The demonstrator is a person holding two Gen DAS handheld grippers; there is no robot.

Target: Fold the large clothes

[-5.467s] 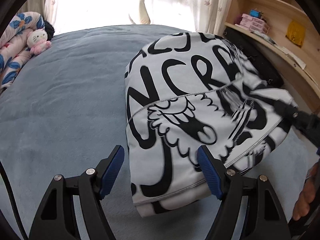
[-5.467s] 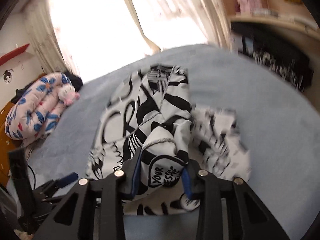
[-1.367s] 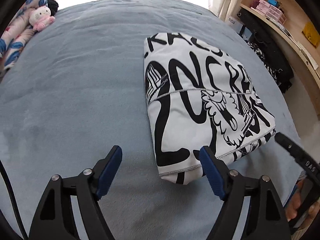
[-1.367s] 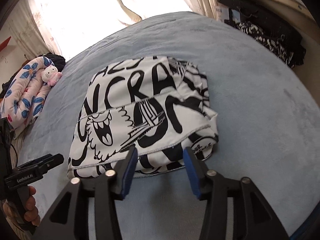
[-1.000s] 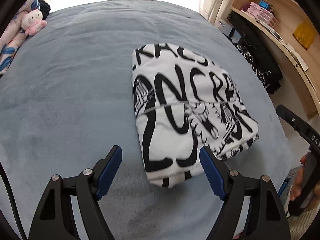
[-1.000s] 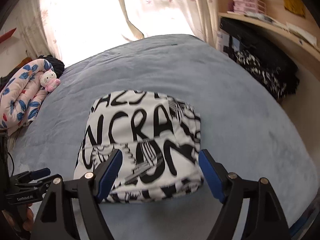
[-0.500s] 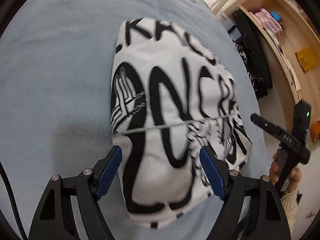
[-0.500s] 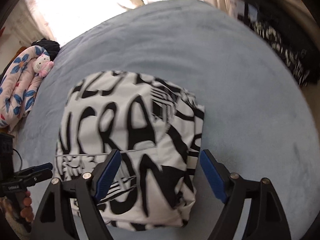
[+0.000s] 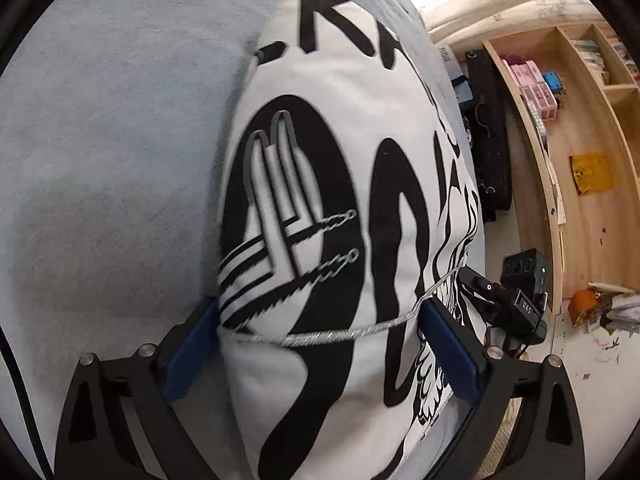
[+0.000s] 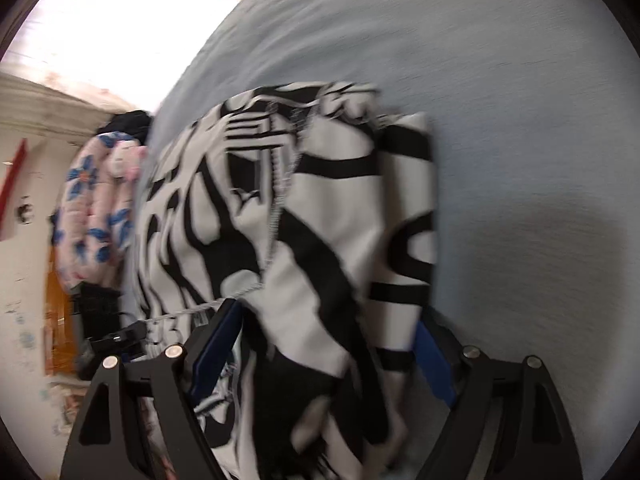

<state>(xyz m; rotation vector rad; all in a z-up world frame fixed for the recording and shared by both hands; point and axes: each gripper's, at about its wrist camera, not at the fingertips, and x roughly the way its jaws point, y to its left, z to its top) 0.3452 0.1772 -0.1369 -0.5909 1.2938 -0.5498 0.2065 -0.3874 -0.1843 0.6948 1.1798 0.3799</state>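
both grippers set around the folded garment

your left gripper (image 9: 320,340) has its blue pads (image 9: 188,356) spread wide, one on each side of the folded black-and-white garment (image 9: 320,184). the cloth bulges up between them and a silver stitched hem (image 9: 320,336) runs across from pad to pad. the pads sit right against the fabric's sides, though you cannot tell whether they are pressing it.

your right gripper (image 10: 320,344) is also wide apart, with the same garment (image 10: 288,240) filling the gap between its blue pads (image 10: 214,344). this view is blurred, so contact there is unclear.

the garment lies on the grey-blue bed cover (image 9: 100,140), folded into a thick bundle. in the left view your other gripper shows at the bundle's far edge (image 9: 508,304), with a wooden shelf unit (image 9: 580,128) beyond. in the right view a floral pink quilt (image 10: 92,216) sits past the bed's far side.
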